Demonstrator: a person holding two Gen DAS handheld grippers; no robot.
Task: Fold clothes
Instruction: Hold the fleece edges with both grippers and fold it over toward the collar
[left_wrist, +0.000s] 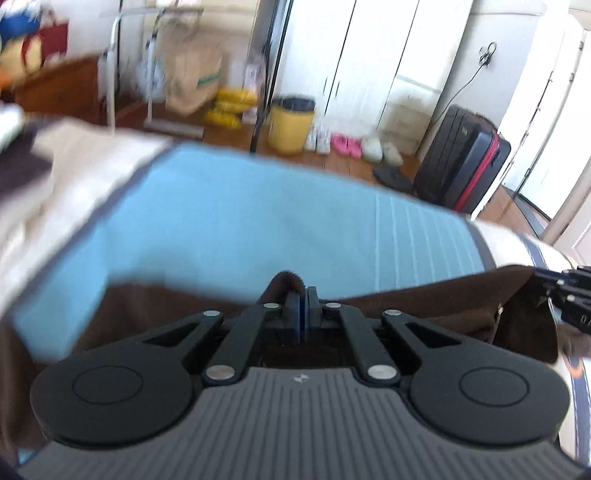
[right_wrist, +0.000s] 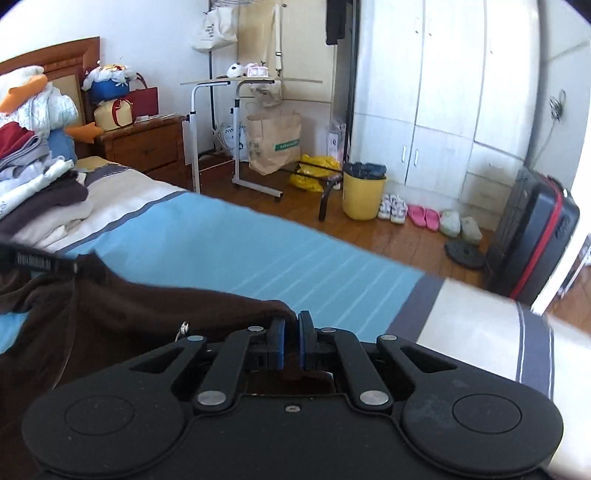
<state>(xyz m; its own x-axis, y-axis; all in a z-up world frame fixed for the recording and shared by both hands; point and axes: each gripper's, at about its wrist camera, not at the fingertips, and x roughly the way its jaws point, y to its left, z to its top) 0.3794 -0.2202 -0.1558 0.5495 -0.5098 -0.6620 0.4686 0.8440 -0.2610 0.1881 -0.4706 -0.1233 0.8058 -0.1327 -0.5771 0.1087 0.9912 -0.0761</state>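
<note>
Left hand-held gripper (left_wrist: 302, 295): jaws pressed together, a ridge of the brown garment (left_wrist: 406, 299) pinched up between the pads. Left wrist view heavily blurred; fine detail lost.

Right hand-held gripper (right_wrist: 291, 325): jaws nearly closed, clamped on a fold of the same brown garment (right_wrist: 147, 314) at the fingertips.

Garment stretches between the two grippers, spread over the blue striped section of the bed (right_wrist: 258, 251). In the right wrist view it drapes away to the left of the jaws, with a small metal piece, perhaps a zip pull (right_wrist: 183, 328), showing on the cloth near the gripper. The left gripper's tip enters at that view's left edge, touching the garment's far end.

Bed cover: blue middle band with thin white lines, grey border stripes, cream ends. Toward the head end of the bed, a pile of folded clothes (right_wrist: 40, 192), well apart from the brown garment.

Floor beyond the bed's far edge: yellow bin (right_wrist: 362, 192), pink slippers (right_wrist: 423, 217), dark suitcase (right_wrist: 532, 240) with red trim, paper bag (right_wrist: 275, 142).
</note>
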